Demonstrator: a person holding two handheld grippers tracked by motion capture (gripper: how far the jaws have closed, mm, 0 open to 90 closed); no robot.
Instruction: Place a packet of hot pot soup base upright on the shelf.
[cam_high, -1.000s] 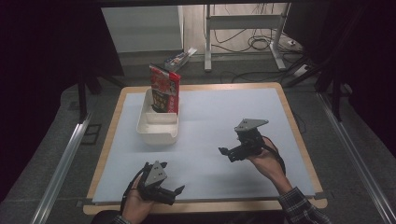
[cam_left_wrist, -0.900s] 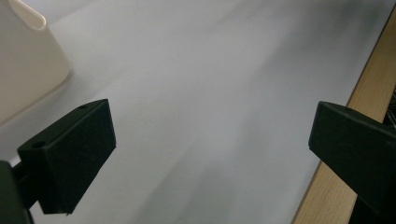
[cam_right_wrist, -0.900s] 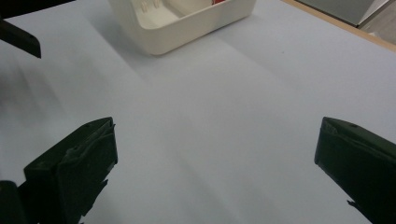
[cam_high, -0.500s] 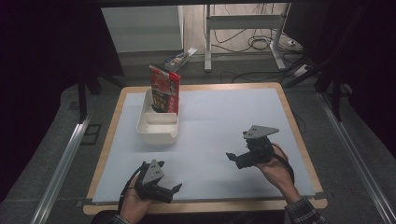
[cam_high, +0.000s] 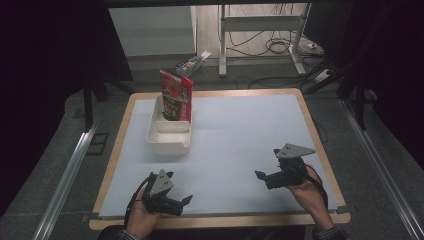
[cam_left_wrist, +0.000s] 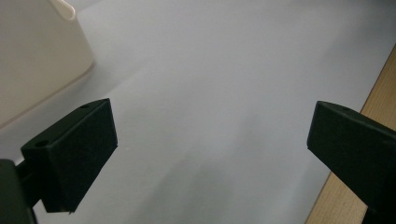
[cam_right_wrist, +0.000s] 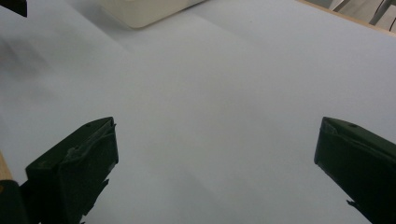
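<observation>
High view: a person's two hand-held grippers rest low at the near edge of a pale blue table (cam_high: 240, 145), both empty. The left gripper (cam_high: 181, 202) sits at the near left with its jaws spread wide and nothing between them; the right gripper (cam_high: 262, 176) hangs at the near right, its jaws just as far apart and holding nothing. Well apart from both, at the far left of the table, stands a cream tray (cam_high: 169, 135), and a red snack box (cam_high: 176, 95) stands upright in its far end, leaning against the far wall. In the left gripper view the tray's rounded corner (cam_left_wrist: 42, 56) shows just beyond the left jaw, with bare table ahead; in the right gripper view the tray's near wall (cam_right_wrist: 144, 9) lies far off at the top.

The risk from here appears to lie with the tall, narrow box: a reach that clips its top or nudges the light tray could tip it over the far edge. A grip taken too high, or with jaws closing on the thin cardboard at an angle, might crush or twist it instead of lifting cleanly.
</observation>
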